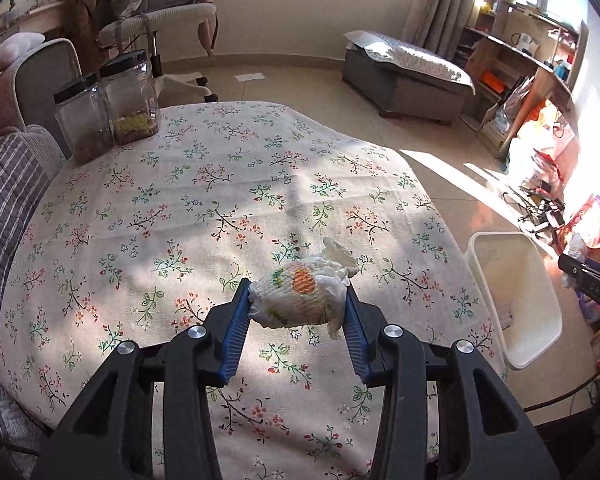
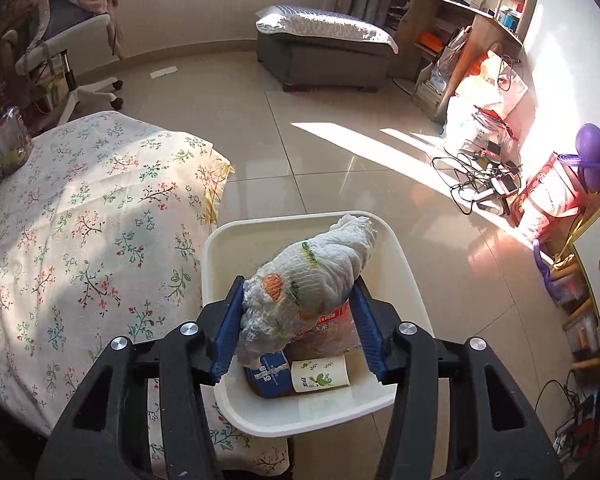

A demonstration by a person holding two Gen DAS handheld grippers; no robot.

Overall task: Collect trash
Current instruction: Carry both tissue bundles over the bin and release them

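My left claw [image 1: 298, 304] pinches a crumpled printed tissue wad [image 1: 302, 294] between its blue pads, above the flowered tablecloth [image 1: 180, 208]. Only this view takes in the two black-lidded glass jars [image 1: 108, 112] at the table's far corner and the striped cushion [image 1: 8, 200] beside it; the white bin [image 1: 516, 300] stands on the tiled floor off the table's right edge, with my right claw at the frame's edge.

From the right wrist, my right claw [image 2: 300, 312] has a second tissue wad [image 2: 308, 276] between its pads over the bin [image 2: 284, 412]; the left pad touches it, and I cannot tell whether the right one does. This view alone looks into the bin: one paper cup [image 2: 320, 376], one blue pack [image 2: 270, 376], one red-printed wrapper [image 2: 332, 320]. A grey ottoman [image 2: 324, 56] sits in the sunlit room.
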